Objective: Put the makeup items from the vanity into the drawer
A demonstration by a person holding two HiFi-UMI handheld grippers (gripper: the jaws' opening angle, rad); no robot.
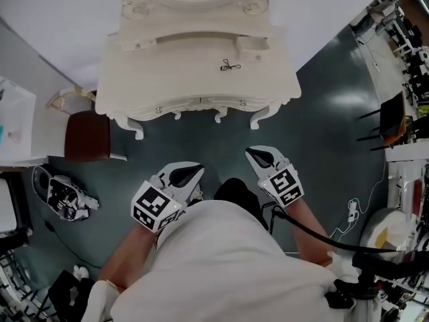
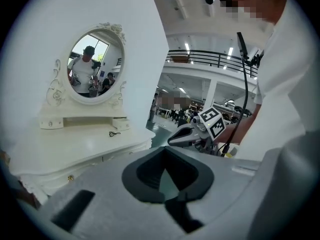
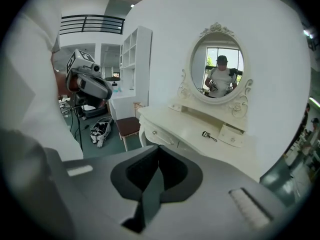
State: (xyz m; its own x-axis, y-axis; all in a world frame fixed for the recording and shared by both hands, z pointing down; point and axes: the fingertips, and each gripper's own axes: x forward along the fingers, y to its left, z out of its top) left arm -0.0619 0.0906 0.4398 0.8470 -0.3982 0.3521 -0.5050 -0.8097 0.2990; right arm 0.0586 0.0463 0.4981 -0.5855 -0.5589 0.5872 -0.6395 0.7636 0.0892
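Observation:
A cream vanity [image 1: 167,72] stands ahead of me, with its drawers [image 1: 201,103] closed. One small black makeup tool, like an eyelash curler [image 1: 230,66], lies on the top right of centre; it also shows as the curler [image 2: 114,133] and the curler [image 3: 209,136]. A small cream box [image 1: 253,45] sits behind it. My left gripper [image 1: 193,172] and right gripper [image 1: 258,155] hang low near my body, well short of the vanity. Both are shut with nothing between the jaws. Each gripper view shows the other gripper: the right gripper [image 2: 192,134] and the left gripper [image 3: 92,86].
A brown stool [image 1: 87,136] stands left of the vanity, and a black-and-white bag [image 1: 64,196] lies on the floor beyond it. An oval mirror [image 3: 218,69] tops the vanity. A black cable [image 1: 315,233] trails at my right. Cluttered tables [image 1: 409,66] line the right side.

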